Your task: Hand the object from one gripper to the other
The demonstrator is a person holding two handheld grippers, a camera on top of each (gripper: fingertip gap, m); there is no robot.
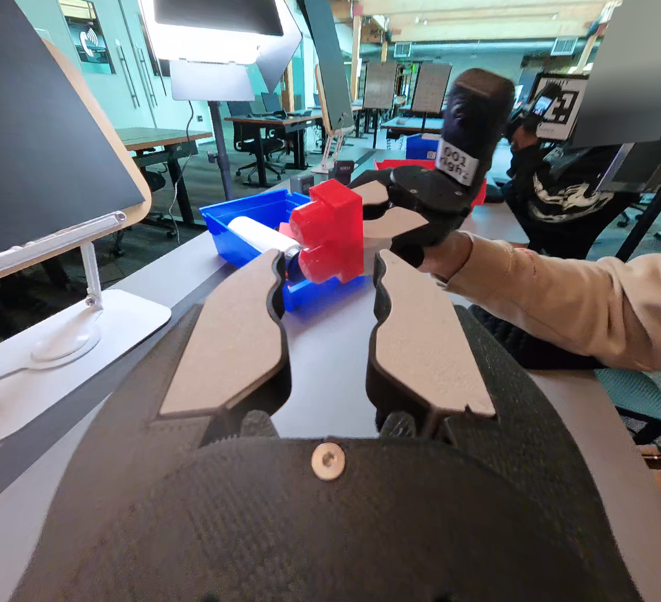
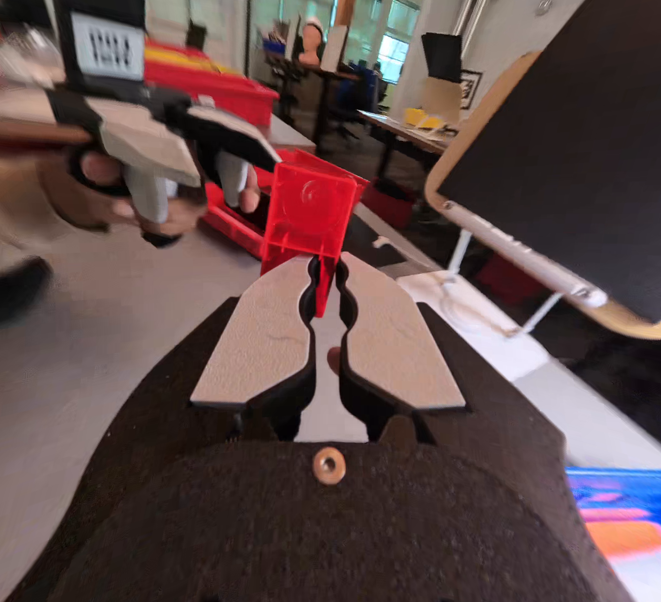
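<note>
**Right tongs gripping the red block, left tongs waiting open**

The right tongs are clamping a thin edge of the red block, a translucent red plastic piece with round studs on one side. The two grey fingers are standing close together, with only the red edge between them, and the block is sticking out past the tips, in the air above the grey desk.

The left tongs are spread wide and are holding nothing. Their tips are lying just below the red block in the left wrist view, but I cannot tell if they are touching it. In the same view the right tongs are reaching in from the right side and are holding the back of the block.

In the right wrist view, the left tongs are coming from the left, and one dark tip is lying at the upper corner of the block.

Behind the block, a blue bin is sitting on the desk with a white cylinder inside.
</note>
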